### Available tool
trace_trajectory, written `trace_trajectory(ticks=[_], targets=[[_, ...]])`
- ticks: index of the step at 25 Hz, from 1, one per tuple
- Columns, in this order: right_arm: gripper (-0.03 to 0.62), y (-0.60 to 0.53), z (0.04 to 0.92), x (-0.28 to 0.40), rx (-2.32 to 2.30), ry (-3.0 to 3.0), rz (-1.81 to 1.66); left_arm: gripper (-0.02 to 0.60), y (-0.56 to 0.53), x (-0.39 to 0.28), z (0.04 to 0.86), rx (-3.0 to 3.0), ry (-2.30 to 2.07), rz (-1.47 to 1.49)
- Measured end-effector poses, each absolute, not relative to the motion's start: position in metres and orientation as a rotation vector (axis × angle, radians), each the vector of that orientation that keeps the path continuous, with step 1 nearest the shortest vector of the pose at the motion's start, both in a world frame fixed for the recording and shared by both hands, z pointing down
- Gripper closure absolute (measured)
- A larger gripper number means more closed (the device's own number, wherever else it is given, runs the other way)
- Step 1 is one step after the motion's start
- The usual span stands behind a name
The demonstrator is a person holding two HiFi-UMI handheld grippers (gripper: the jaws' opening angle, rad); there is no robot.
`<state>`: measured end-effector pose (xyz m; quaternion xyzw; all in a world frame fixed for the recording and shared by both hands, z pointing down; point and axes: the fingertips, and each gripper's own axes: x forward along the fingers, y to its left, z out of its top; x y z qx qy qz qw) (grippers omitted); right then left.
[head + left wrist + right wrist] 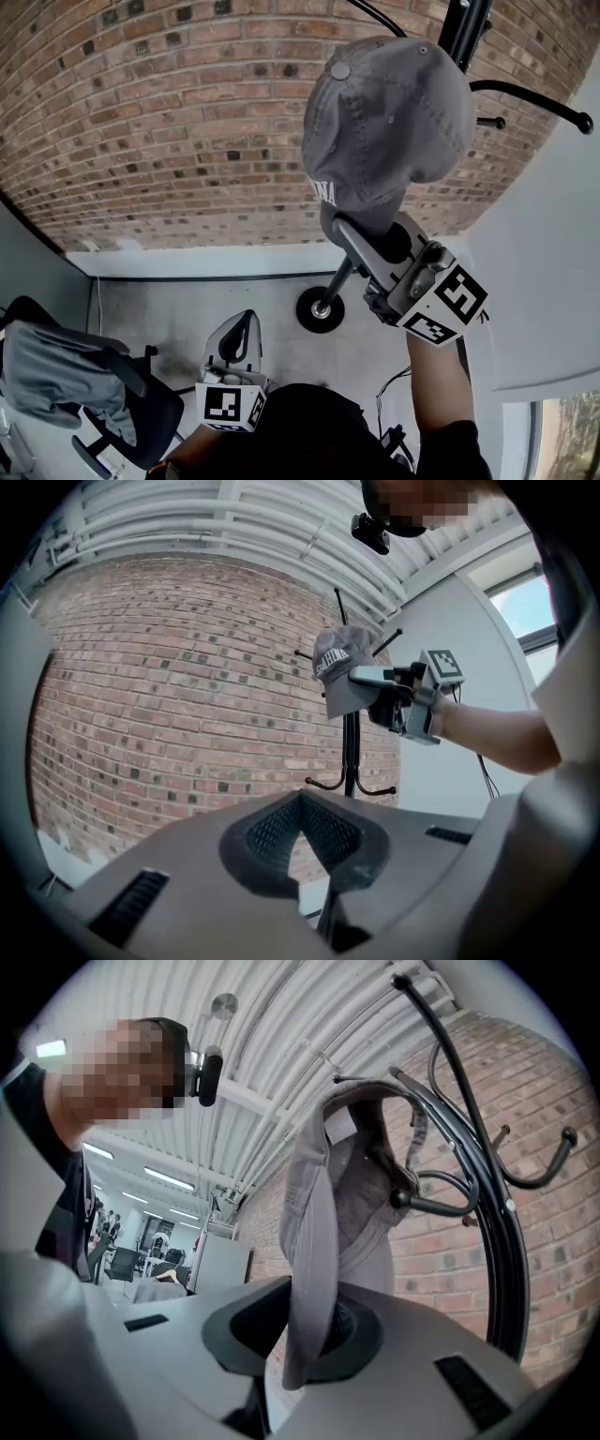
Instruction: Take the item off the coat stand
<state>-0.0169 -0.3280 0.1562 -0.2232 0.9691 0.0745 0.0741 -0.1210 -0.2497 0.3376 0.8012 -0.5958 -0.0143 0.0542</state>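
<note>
Grey cap (389, 122) is sitting high among the hooks of the black coat stand (466, 33), crown up and brim (309, 1279) hanging straight down, so its long axis is running near vertical. 1 ball-tipped hook (427, 1202) is poking into its open underside. Right gripper (361, 246) is reaching up and clenching the brim edge-on between its 2 jaws, while left gripper (236, 339) is hanging low in front of the brick wall (169, 112), well apart from the cap, jaws closed together on nothing.

Office, swivel chair (94, 394), brick wall (169, 112), strip lights (169, 1177)
</note>
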Motion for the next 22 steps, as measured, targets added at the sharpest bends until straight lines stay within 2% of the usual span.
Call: trace_trajectory(ticks=[9, 22], targets=[[0.551, -0.292, 0.109, -0.005, -0.824, 2.792, 0.36, 0.557, -0.24, -0.131, 0.341, 2.477, -1.704, -0.051], [0.551, -0.201, 0.249, 0.06, -1.43, 2.682, -0.055, 0.557, -0.23, -0.081, 0.388, 2.637, -1.296, -0.009]])
